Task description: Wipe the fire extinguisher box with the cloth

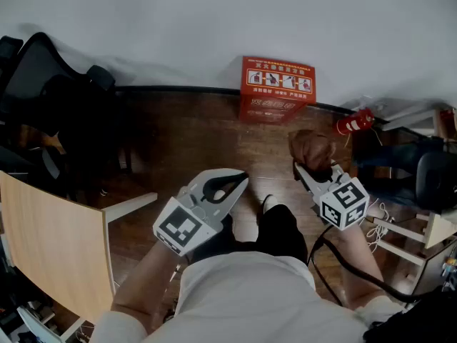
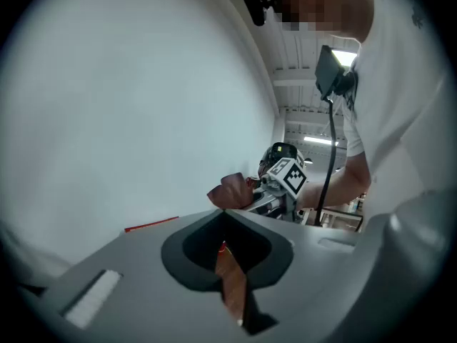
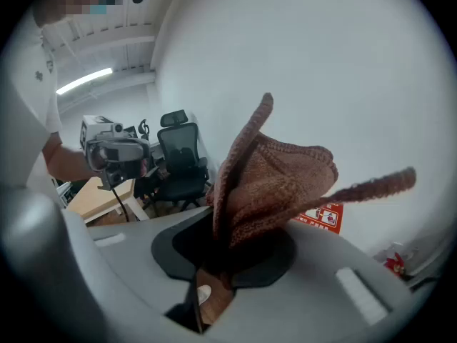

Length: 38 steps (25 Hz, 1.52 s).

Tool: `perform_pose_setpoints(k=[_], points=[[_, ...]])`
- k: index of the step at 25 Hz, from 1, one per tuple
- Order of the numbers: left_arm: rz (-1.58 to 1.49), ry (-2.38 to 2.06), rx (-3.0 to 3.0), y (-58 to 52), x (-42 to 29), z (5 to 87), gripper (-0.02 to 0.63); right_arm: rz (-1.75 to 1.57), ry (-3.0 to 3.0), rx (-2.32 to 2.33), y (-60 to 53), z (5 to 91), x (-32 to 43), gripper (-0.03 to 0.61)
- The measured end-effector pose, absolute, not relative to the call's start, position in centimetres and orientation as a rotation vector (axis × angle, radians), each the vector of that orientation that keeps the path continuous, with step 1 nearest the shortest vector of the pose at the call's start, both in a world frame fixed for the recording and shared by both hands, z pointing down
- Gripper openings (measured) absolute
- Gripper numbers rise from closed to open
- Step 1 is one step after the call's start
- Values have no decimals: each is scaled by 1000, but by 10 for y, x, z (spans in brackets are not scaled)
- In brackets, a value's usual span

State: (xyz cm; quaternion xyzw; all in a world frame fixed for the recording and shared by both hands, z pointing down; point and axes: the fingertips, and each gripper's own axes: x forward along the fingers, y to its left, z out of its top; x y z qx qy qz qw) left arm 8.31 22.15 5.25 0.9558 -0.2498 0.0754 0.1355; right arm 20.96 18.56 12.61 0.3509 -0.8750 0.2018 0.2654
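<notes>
A red rectangular fire extinguisher box with printed white pictograms (image 1: 278, 88) is positioned on the dark wooden floor (image 1: 186, 141), at the far side of the scene, with its back against the white wall (image 1: 214, 20). A red fire extinguisher (image 1: 355, 123) is laid on the floor to the right of the box, apart from it.

The right gripper (image 1: 305, 170) is held above the floor, nearer than the box and slightly to its right. Its jaws are closed on a brown knitted cloth (image 1: 312, 148). In the right gripper view, the cloth (image 3: 275, 184) is seen bunched and standing up from between the jaws, with one loose edge extended to the right. The cloth is not in contact with the box.

The left gripper (image 1: 239, 182) is held lower in the head view, to the left of the right gripper and well apart from the box. Its jaws are brought together at the tips, and nothing is held between them.

A black office chair (image 1: 43, 84) is located at the far left. A light wooden tabletop (image 1: 57, 249) is located at the near left.
</notes>
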Motion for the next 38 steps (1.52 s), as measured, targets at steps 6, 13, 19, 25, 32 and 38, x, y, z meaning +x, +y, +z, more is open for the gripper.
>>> perform_pose_setpoints(k=[6,13,19,25,32,38], points=[[248,-777,2758,142,98,80,0,579,-2335,854,65,195,191,71],[208,-861,2626,57,141,115,0,587,-2296,693,-59,288,163,71],[253,-752,2611,-2,190,151,0,662,-2260,622,-127,363,149,71],[276,-676,2614,-32,233,182,0,782,-2180,693,-158,413,203,71],[316,-534,2605,-43,280,200,0,907,-2102,837,-163,426,312,71],[328,-465,2599,-56,323,209,0,1007,-2081,942,-163,426,400,71]])
